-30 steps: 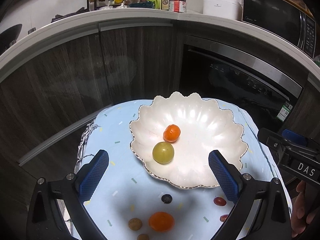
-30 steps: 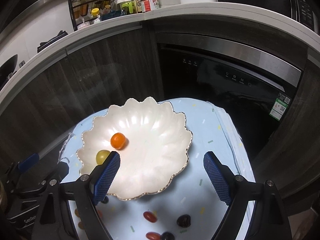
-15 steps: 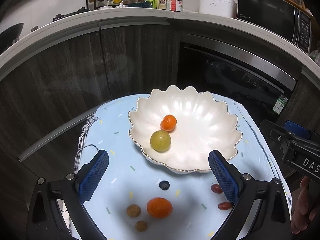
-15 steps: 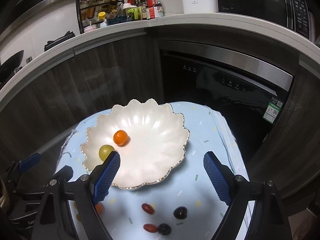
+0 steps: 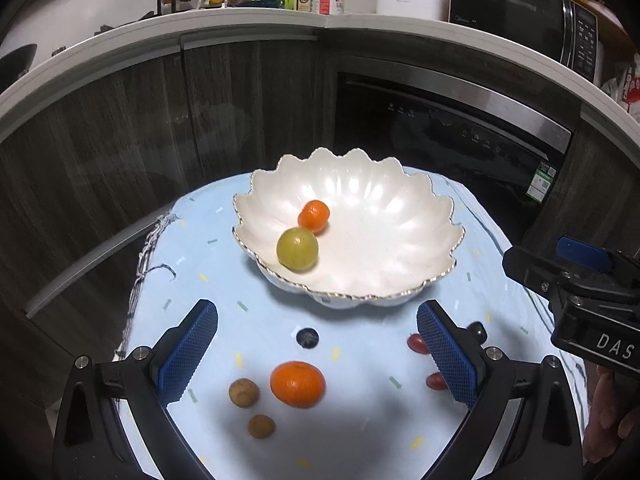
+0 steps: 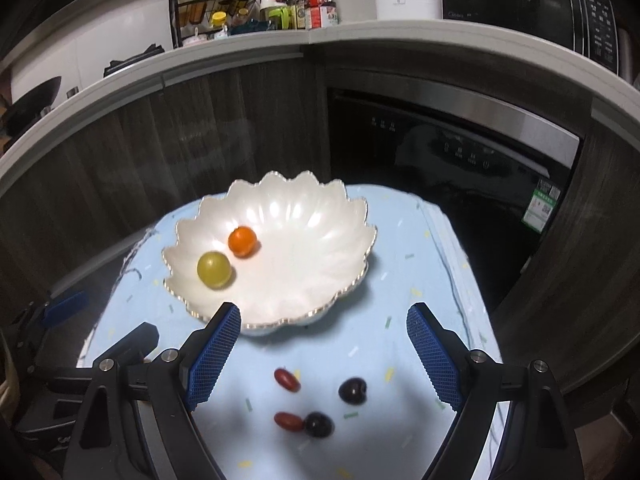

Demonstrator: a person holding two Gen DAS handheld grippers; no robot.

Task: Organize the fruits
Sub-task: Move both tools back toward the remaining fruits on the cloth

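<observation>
A white scalloped bowl (image 5: 400, 280) (image 6: 320, 300) on a light blue cloth holds a green fruit (image 5: 297, 249) (image 6: 214, 269) and a small orange (image 5: 314, 216) (image 6: 242, 241). My left gripper (image 5: 316, 354) is open and empty above a larger orange (image 5: 297, 384), two brown fruits (image 5: 244, 393) and a dark berry (image 5: 307, 337). My right gripper (image 6: 320, 354) is open and empty above two red fruits (image 6: 287, 380) and two dark fruits (image 6: 352, 391). The right gripper's body shows at the right edge of the left wrist view (image 5: 580, 292).
The blue cloth (image 5: 224, 280) covers a small table in front of dark wood cabinets and a built-in oven (image 6: 460, 152). A counter above carries bottles, a spice rack (image 6: 216, 12) and a microwave (image 5: 532, 20).
Both grippers have drawn back from the bowl and risen. The bowl now sits farther off in both views, and more of the loose fruits on the cloth show. Both stay open.
</observation>
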